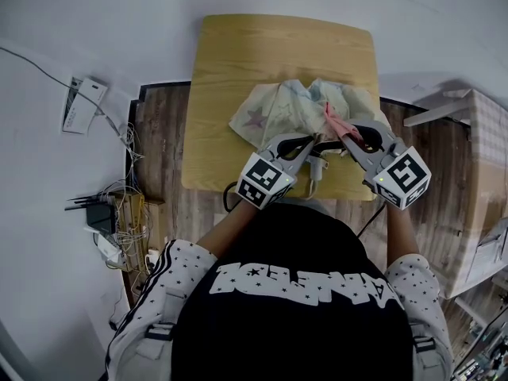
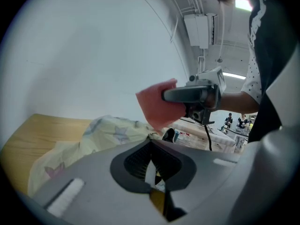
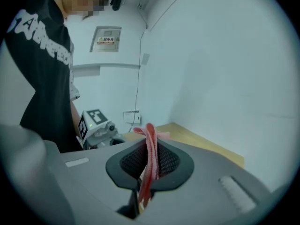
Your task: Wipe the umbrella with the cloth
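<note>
While your right tool [image 1: 344, 132] clenches the pink cloth [image 3: 151, 153] by the umbrella [image 1: 286, 105] lying on the desk [image 1: 238, 54], left tool [image 1: 314, 143] clamped shut alongside, that narrow pinch may let the cloth slip

Wooden table in a cluttered corner

A light wooden table [image 1: 278, 46] stands on dark plank flooring [image 1: 159, 133], its far edge against a pale surface. To its left is a flat white box [image 1: 83, 105] with a cable trailing from it. Nearer, a black router with antennas [image 1: 97, 213] sits among tangled wires [image 1: 131, 232]. At right is a checked box [image 1: 486, 133], possibly cardboard. An air-conditioning unit [image 2: 199, 29] hangs high, and a framed notice [image 3: 108, 39] is on the wall.
</note>
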`<state>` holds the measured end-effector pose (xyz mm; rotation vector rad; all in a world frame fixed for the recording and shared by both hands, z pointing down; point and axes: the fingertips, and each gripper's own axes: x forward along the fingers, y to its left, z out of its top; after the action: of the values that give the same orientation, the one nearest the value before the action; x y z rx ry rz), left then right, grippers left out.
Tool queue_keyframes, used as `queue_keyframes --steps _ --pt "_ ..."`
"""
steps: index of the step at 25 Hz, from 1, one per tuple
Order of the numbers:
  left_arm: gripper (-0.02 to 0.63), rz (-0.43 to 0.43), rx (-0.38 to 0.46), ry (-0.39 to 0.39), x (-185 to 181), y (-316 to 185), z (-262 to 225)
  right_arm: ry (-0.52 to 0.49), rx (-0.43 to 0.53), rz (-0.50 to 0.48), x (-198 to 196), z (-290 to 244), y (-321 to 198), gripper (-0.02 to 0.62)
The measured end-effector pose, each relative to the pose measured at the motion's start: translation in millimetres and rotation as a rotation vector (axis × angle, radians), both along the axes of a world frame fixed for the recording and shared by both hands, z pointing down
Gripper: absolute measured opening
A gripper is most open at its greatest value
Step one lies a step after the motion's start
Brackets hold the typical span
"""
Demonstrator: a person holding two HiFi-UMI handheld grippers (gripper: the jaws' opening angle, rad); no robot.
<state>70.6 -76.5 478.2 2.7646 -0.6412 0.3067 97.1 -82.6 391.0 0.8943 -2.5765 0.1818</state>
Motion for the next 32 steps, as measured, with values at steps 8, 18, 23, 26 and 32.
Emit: queue_keyframes --steps 8,18,23,26,32 --pt "0.002 0.041 -0.001 -0.002 5 8 -1 0.092 0.133 -0.044 -47 -33 -47 0.020" --pt "0.002 0.026 -0.004 0.026 -4 8 -2 0.542 0.233 -0.229 -99 21 -87 0.020" --pt "0.002 -0.033 -0.011 0.028 -23 0 0 0.605 0.154 -0.241 -96 57 -93 0.020" --pt "0.002 -0.071 -0.021 0.030 -34 -6 2 0.616 0.110 -0.246 -92 73 -90 0.020" --pt "0.002 -0.124 -0.016 0.014 -52 -15 5 0.621 0.061 -0.252 -85 89 -77 0.020"
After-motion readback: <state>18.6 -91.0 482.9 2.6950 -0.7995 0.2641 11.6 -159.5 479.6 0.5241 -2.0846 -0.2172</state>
